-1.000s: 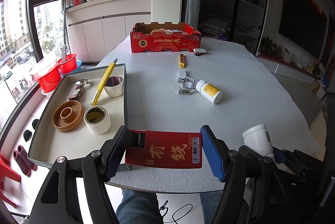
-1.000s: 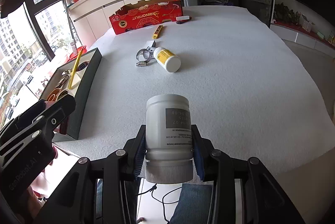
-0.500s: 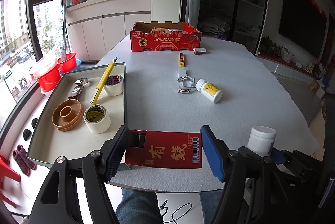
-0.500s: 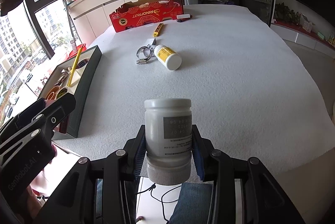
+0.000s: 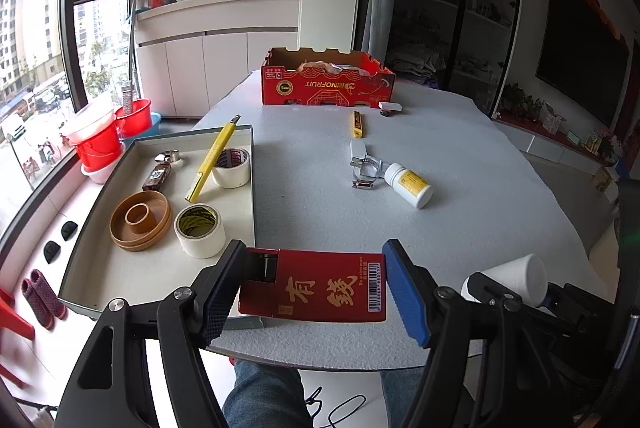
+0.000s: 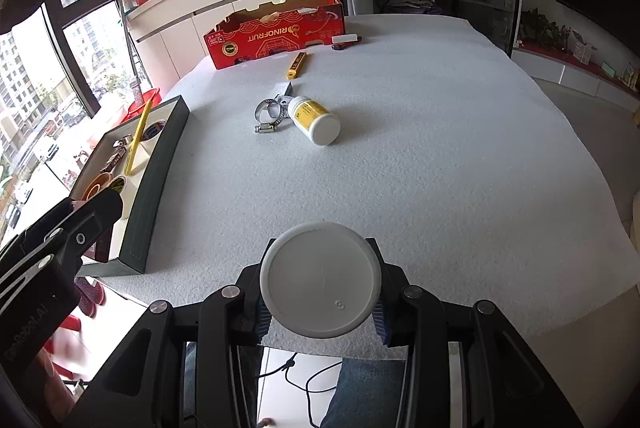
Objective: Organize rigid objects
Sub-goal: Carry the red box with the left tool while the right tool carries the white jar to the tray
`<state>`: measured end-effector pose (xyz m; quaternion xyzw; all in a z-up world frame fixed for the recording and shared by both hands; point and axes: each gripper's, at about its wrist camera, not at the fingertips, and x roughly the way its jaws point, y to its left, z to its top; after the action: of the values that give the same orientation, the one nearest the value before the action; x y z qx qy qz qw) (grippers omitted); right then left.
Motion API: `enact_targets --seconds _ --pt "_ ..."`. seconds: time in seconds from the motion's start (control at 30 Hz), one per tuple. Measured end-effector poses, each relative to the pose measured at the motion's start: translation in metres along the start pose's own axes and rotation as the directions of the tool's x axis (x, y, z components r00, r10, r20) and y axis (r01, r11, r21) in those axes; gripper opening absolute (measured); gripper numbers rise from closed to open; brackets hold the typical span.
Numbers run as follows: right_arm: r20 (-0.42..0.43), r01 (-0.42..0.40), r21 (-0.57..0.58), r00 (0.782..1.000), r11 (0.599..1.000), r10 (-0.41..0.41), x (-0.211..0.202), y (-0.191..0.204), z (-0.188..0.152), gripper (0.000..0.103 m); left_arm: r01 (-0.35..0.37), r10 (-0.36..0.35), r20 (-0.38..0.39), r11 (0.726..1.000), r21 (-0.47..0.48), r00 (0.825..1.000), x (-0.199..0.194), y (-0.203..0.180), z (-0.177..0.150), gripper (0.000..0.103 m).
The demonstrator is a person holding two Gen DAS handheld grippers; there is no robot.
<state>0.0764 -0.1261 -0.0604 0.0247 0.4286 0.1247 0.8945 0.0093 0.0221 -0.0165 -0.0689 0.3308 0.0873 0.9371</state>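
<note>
the left claw (image 5: 314, 288) clamps a red box (image 5: 316, 286) at lower centre, just right of the grey tray (image 5: 96, 268), likely its destination. the right claw (image 6: 319, 306) grips a white bottle (image 6: 319, 278), base toward the camera, above the counter (image 6: 420, 148) edge.

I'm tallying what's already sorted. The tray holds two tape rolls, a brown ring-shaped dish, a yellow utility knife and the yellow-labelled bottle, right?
Not quite. The yellow-labelled bottle is not in the tray; it lies on its side out on the table, beside a metal hose clamp. The left wrist view shows this. The two tape rolls, brown ring-shaped dish and yellow utility knife are in the tray as you say.
</note>
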Motion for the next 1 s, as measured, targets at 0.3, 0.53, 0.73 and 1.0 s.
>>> enact_targets --seconds 0.3,0.53,0.73,1.0 --pt "0.013 -0.036 -0.058 0.999 0.998 0.037 0.001 0.025 0.018 0.041 -0.076 0.08 0.059 0.995 -0.065 0.995 -0.016 0.04 0.013 0.073" --pt "0.019 -0.101 -0.139 0.994 0.985 0.105 0.002 0.066 0.034 0.041 -0.159 0.168 0.053 0.977 -0.141 0.984 -0.019 0.09 0.014 0.073" --pt "-0.002 -0.167 -0.213 0.985 0.963 0.171 0.007 0.107 0.042 0.041 -0.232 0.245 0.02 0.941 -0.245 0.969 -0.019 0.139 0.009 0.073" --pt "-0.071 -0.26 -0.258 0.966 0.93 0.251 0.024 0.153 0.048 0.041 -0.292 0.291 -0.045 0.918 -0.269 0.956 -0.001 0.17 0.003 0.073"
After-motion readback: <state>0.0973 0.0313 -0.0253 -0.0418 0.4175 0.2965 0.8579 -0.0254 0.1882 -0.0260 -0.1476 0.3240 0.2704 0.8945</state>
